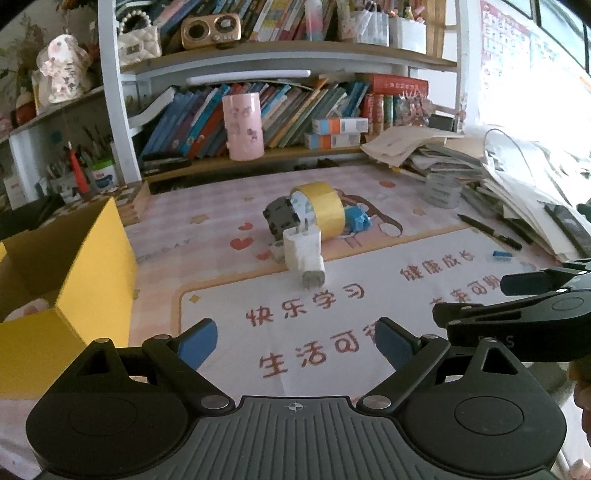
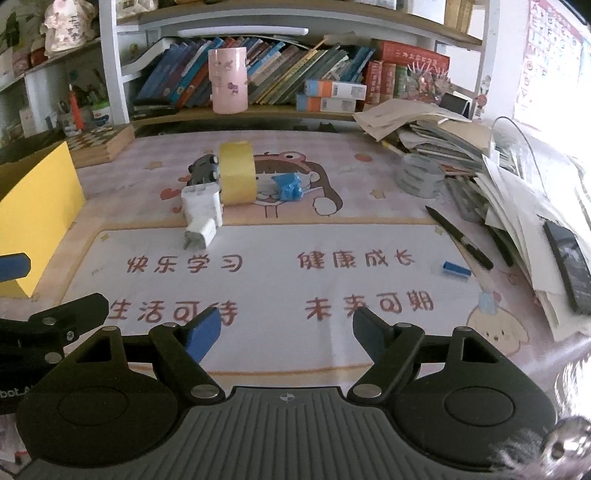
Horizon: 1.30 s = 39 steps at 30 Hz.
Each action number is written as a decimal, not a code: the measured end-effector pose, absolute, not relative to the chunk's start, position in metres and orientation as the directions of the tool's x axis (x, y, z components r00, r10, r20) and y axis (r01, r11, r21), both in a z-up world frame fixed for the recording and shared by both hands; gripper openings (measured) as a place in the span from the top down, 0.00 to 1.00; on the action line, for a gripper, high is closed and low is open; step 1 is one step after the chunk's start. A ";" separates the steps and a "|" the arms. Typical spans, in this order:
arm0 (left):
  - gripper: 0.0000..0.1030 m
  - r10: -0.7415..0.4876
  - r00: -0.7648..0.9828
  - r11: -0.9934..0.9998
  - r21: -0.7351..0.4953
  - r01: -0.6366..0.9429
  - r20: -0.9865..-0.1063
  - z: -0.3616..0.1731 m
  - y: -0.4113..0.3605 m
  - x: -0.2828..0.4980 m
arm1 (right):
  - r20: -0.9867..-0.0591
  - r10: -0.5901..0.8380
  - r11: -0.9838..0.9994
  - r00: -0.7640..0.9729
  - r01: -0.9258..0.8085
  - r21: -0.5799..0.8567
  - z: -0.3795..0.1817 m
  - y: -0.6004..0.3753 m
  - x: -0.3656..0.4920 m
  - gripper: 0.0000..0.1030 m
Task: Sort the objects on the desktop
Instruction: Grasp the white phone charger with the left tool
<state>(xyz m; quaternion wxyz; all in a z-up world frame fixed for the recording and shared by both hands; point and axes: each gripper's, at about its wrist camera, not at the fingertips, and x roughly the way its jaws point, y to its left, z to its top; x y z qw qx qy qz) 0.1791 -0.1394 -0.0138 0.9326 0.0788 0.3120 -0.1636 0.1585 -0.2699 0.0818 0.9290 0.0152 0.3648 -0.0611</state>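
A pink cylinder (image 2: 228, 80) stands upright on the lower shelf (image 2: 258, 112) in front of a row of leaning books (image 2: 295, 79). A gold radio (image 1: 211, 31) and a quilted white handbag (image 1: 138, 38) sit on the shelf above. Loose papers (image 2: 424, 122) are heaped at the right of the surface, and a wooden chessboard box (image 2: 101, 144) lies at the back left.

Sitting on the tabletop: one yellow tape roll (image 2: 237, 173) | two white chargers (image 2: 201, 214) | one black pen (image 2: 460, 238) | one blue eraser (image 2: 456, 270)

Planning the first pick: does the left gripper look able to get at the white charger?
Probably yes: the left gripper is open and empty, bare mat lies before the white charger, though yellow tape crowds behind.
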 end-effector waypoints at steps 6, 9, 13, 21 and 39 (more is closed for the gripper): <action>0.08 -0.229 0.757 0.945 0.047 0.323 -0.612 -0.014 -0.156 0.195 | -0.680 -0.070 0.995 0.730 0.096 0.000 0.081 -0.290 0.178 0.26; 0.08 -0.217 0.759 0.950 0.045 0.308 -0.613 -0.014 -0.164 0.205 | -0.676 -0.056 0.996 0.735 0.085 0.010 0.081 -0.301 0.188 0.26; 0.09 -0.205 0.760 0.952 0.054 0.300 -0.617 -0.018 -0.175 0.221 | -0.669 -0.046 0.997 0.742 0.080 0.021 0.082 -0.312 0.203 0.26; 0.37 -0.184 0.738 0.954 0.062 0.293 -0.649 -0.037 -0.196 0.258 | -0.670 -0.026 0.998 0.742 0.061 0.029 0.079 -0.328 0.228 0.26; 0.58 -0.141 0.687 0.962 0.066 0.265 -0.713 -0.078 -0.220 0.315 | -0.690 -0.017 0.997 0.723 0.064 0.042 0.067 -0.349 0.273 0.26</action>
